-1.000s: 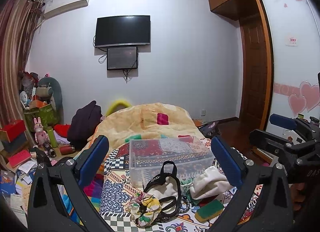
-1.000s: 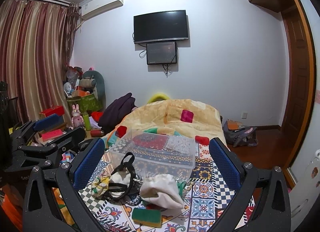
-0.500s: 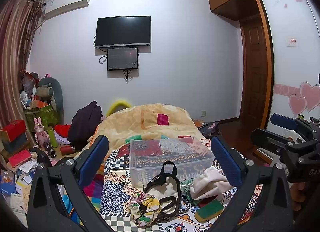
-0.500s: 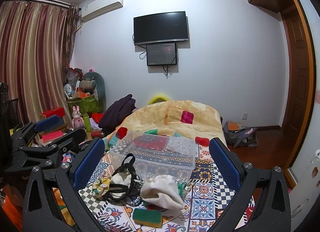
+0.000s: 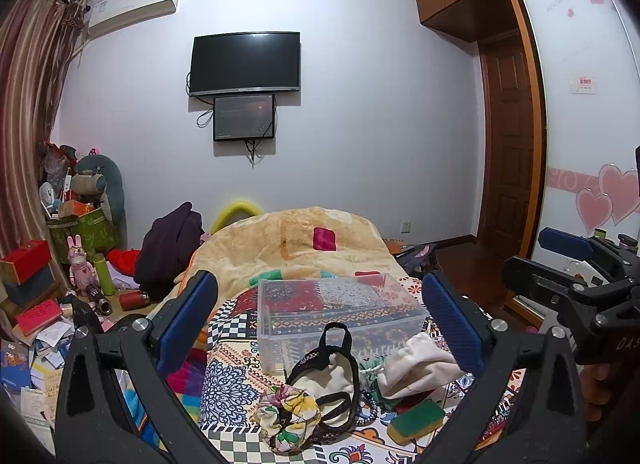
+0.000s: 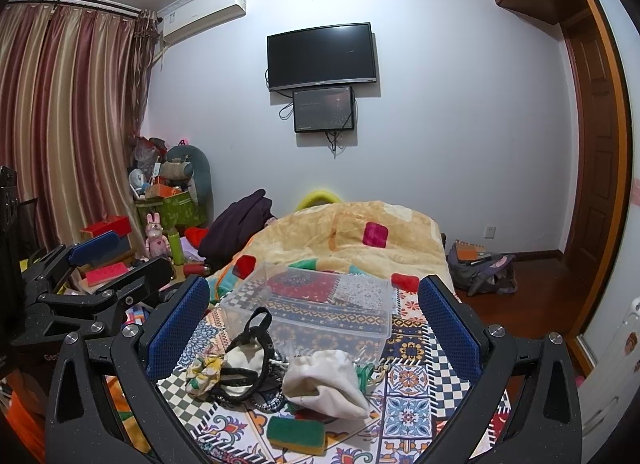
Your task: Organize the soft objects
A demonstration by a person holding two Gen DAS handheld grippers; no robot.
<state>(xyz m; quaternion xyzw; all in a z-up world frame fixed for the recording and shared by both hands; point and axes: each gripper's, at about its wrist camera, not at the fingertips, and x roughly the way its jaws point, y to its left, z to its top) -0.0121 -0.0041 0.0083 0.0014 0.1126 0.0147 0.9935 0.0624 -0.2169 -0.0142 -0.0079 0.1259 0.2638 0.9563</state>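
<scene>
A clear plastic bin (image 5: 336, 310) (image 6: 320, 304) stands empty on the patterned bedspread. In front of it lie a floral scrunchie (image 5: 288, 416) (image 6: 206, 370), a cream pouch with black straps (image 5: 328, 374) (image 6: 244, 360), a white cloth bag (image 5: 416, 360) (image 6: 324, 382) and a green-and-yellow sponge (image 5: 414, 420) (image 6: 295, 434). My left gripper (image 5: 320, 324) is open and empty, above and short of the pile. My right gripper (image 6: 312, 328) is open and empty, also held above the pile. Each gripper shows at the edge of the other's view.
A folded yellow blanket (image 5: 296, 244) lies behind the bin. A dark garment (image 5: 168, 248) sits at the bed's left. Boxes, toys and bottles (image 5: 80, 264) crowd the floor left. A backpack (image 6: 480, 268) lies on the wooden floor right, near the wardrobe (image 5: 580, 144).
Both views have shifted only slightly; the grippers stay open and the objects on the bed have not moved.
</scene>
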